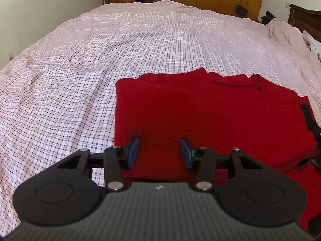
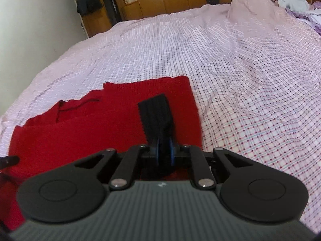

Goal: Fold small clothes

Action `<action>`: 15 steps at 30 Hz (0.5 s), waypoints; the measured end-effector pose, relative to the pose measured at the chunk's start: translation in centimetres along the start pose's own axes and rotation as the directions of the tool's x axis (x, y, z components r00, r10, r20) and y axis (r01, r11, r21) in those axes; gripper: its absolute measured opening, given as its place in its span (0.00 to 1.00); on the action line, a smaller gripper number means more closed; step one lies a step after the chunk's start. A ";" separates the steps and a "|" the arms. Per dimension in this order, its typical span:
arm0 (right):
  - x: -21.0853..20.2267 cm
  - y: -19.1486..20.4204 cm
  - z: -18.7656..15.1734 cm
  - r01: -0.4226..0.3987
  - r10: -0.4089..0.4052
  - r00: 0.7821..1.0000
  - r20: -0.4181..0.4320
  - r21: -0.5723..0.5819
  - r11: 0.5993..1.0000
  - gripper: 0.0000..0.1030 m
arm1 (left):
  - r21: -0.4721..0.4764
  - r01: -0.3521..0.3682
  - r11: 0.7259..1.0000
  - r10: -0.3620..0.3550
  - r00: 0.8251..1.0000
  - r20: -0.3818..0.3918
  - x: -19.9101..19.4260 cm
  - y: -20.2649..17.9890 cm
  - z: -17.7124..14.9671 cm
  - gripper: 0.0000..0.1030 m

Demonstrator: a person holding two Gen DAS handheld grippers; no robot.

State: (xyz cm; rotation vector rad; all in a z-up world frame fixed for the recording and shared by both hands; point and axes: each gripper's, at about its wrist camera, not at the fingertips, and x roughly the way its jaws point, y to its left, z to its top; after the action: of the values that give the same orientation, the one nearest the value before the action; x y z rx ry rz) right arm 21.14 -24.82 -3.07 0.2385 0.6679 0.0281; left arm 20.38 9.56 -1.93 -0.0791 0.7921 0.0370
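Bed (image 1: 140, 46) in pink checked sheet, wide and rumpled. Red sweater (image 1: 200, 110) spread flat on the near part, partly folded, neckline toward the far edge. Left tool (image 1: 159, 152) low over the sweater's near edge, blue pads (image 1: 133, 152) spread apart, nothing pinched. Right tool (image 2: 164, 154) pressed together, pinching a black ribbed strip (image 2: 155, 116) over the sweater's right part.

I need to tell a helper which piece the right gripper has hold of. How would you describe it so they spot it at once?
Start at the big bed with the pink checked sheet; near its front edge lies a red knitted garment. On its right part, the right gripper is shut on a black ribbed strip, the only black fabric against the red.
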 end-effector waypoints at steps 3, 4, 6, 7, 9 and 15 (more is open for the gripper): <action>-0.2 -0.6 -0.3 -0.016 0.016 1.000 0.014 0.015 1.000 0.14 | 0.001 -0.003 1.000 0.003 1.000 0.010 0.2 0.0 -0.2 0.50; -0.2 -0.7 -0.4 -0.025 0.025 1.000 0.016 0.024 0.999 0.14 | 0.008 -0.007 1.000 0.007 1.000 0.014 0.2 -0.1 -0.3 0.50; -0.3 -1.0 -0.2 -0.040 0.039 0.999 0.015 0.037 0.999 0.17 | 0.025 -0.021 0.999 0.021 1.000 0.021 -0.1 -0.4 -0.4 0.50; -0.6 -1.1 -0.1 -0.045 0.044 0.999 0.018 0.040 0.998 0.18 | 0.032 -0.028 0.999 0.028 0.999 0.025 -0.3 -0.6 -0.4 0.50; -1.7 -1.1 0.1 -0.052 0.051 0.998 0.032 0.042 0.998 0.23 | 0.044 -0.038 0.998 0.037 0.999 0.029 -1.1 -0.9 -0.5 0.50; -6.5 -0.4 -0.6 -0.055 0.055 0.997 0.058 0.001 0.998 0.43 | 0.062 -0.036 0.997 0.032 0.998 0.056 -5.2 -1.2 -1.9 0.51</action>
State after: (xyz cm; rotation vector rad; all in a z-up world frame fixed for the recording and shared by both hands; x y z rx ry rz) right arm 15.66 -25.78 0.37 0.2592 0.6038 0.0730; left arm 15.51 8.23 0.54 -0.0047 0.7395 0.0463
